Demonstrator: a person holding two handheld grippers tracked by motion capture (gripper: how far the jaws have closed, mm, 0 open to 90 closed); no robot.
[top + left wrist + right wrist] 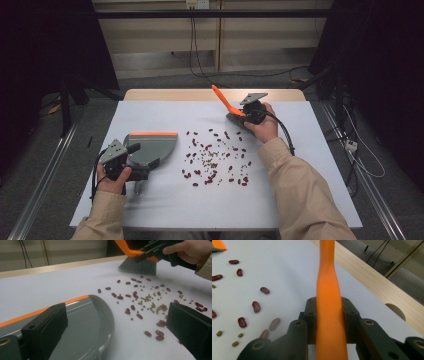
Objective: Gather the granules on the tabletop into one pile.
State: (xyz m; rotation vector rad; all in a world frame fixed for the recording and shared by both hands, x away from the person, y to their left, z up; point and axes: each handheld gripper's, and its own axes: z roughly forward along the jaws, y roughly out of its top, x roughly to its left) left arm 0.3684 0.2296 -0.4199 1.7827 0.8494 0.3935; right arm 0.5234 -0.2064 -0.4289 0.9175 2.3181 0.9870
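The grey dustpan [150,147] with its orange lip lies flat at nine o'clock on the white table [165,200], its tray bare of beans. The left gripper [131,172] holds it at the handle, though I cannot tell how tightly its jaws sit. Red beans [215,160] and small green ones lie scattered at the centre, just beside the pan's lip. At one o'clock the right gripper [239,116] clamps the orange brush [226,102], bristles on the table near the far edge.
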